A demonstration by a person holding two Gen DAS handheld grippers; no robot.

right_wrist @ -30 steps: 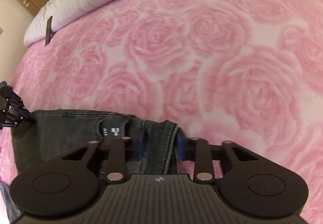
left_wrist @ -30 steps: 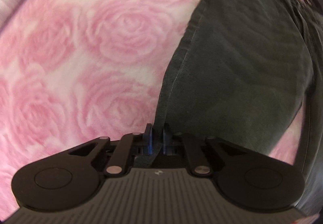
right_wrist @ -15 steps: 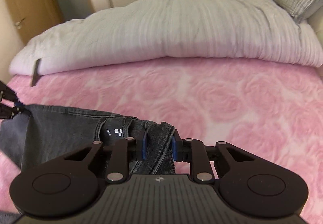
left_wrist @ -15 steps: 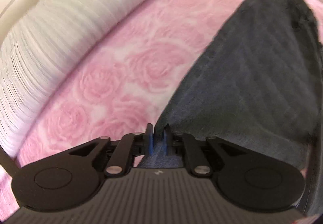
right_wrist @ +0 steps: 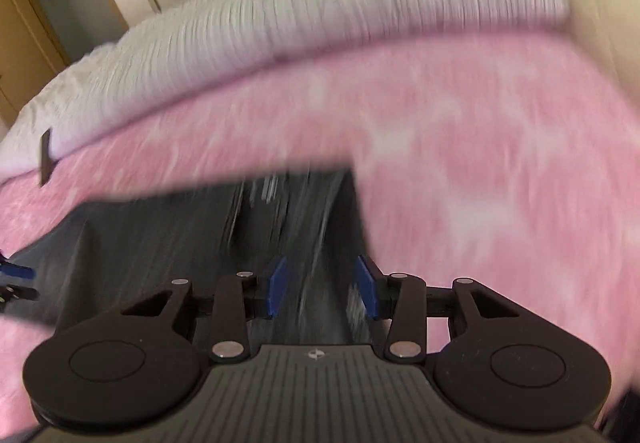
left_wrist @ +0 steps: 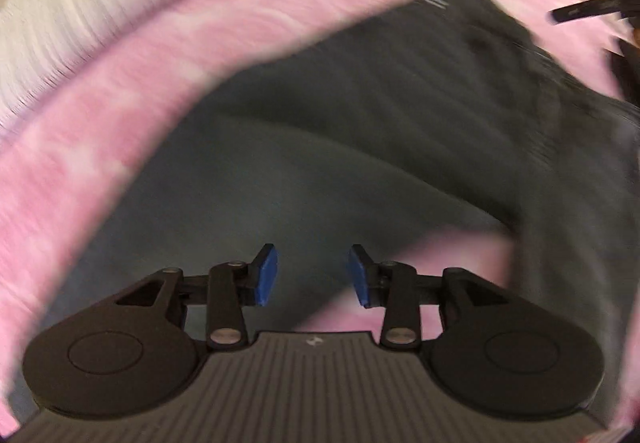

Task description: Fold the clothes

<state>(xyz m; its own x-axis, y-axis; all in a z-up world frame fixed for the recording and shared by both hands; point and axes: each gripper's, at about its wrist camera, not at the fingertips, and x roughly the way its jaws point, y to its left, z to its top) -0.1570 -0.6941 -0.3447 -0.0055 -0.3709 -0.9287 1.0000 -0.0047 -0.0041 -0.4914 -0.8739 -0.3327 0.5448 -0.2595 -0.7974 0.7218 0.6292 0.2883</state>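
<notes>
Both grippers have let go since half a second ago: the left gripper (left_wrist: 312, 275), then pinched on the jeans (left_wrist: 360, 131) hem, now has its blue pads (left_wrist: 266, 275) spread with nothing between them. Those dark jeans lie on the pink rose blanket (left_wrist: 120, 91), below the white duvet (right_wrist: 300, 11). Further right on the jeans, the right gripper (right_wrist: 322, 291) is likewise released above the waistband, whose white label (right_wrist: 268, 187) is too blurred to read.

One pair of dark jeans (left_wrist: 360, 131), one pink blanket (right_wrist: 480, 163), seemingly one white duvet (right_wrist: 280, 23).
</notes>
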